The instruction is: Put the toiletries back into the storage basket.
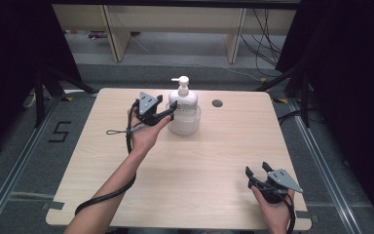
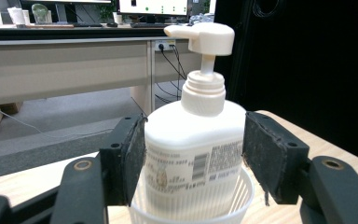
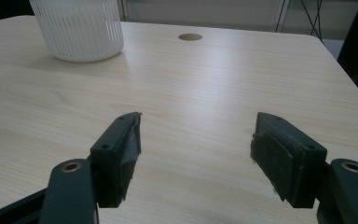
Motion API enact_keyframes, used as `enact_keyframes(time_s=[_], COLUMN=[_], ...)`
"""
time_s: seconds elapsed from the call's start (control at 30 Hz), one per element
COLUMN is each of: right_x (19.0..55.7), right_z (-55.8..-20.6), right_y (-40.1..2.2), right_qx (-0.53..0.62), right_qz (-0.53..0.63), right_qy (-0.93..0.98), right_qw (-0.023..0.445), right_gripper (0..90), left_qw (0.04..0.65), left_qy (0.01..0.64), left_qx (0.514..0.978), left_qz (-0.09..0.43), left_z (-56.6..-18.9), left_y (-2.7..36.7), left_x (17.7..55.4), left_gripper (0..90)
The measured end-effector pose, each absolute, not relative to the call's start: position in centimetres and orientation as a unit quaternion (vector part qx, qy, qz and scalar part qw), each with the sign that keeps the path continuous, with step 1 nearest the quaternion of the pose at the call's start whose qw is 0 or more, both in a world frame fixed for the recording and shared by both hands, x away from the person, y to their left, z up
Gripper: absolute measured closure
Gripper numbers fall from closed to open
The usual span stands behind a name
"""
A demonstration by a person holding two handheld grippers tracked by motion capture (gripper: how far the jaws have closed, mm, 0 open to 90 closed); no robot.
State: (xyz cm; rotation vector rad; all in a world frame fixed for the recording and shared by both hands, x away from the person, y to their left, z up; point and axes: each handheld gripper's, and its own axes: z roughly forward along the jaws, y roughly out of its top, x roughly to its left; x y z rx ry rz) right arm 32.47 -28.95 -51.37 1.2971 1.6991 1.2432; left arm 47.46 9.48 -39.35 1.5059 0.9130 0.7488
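A white pump bottle [image 1: 183,99] stands upright inside a white ribbed cup [image 1: 185,124] at the back middle of the wooden table [image 1: 199,165]. My left gripper [image 1: 171,110] is open just left of it. In the left gripper view the pump bottle [image 2: 196,144] sits between the tips of the two pads, in the ribbed cup [image 2: 191,205]. The left pad is at its side and the right pad a sliver off. My left gripper [image 2: 194,154] has not clamped it. My right gripper [image 1: 257,168] rests open and empty near the front right corner. In the right gripper view my right gripper [image 3: 196,140] hovers over bare wood, with the cup [image 3: 81,32] far off.
A round cable hole [image 1: 217,103] is in the tabletop right of the bottle, and the hole [image 3: 190,37] also shows in the right gripper view. The left gripper's cable [image 1: 112,190] trails over the front left of the table. Desks and cables stand beyond the far edge.
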Motion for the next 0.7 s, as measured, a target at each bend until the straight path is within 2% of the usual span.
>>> enact_keyframes(time_s=[0.7], right_x=[32.5], right_z=[-51.4], right_y=[-28.9], right_qx=[0.497], right_qz=[0.475], right_qy=[0.649], right_qw=[0.327], right_gripper=[33.0], left_qw=[0.569], left_qy=[0.391], left_qx=[0.648], left_qz=[0.321], left_z=[-43.3], left_y=[14.0], left_x=[41.5], left_gripper=[38.1])
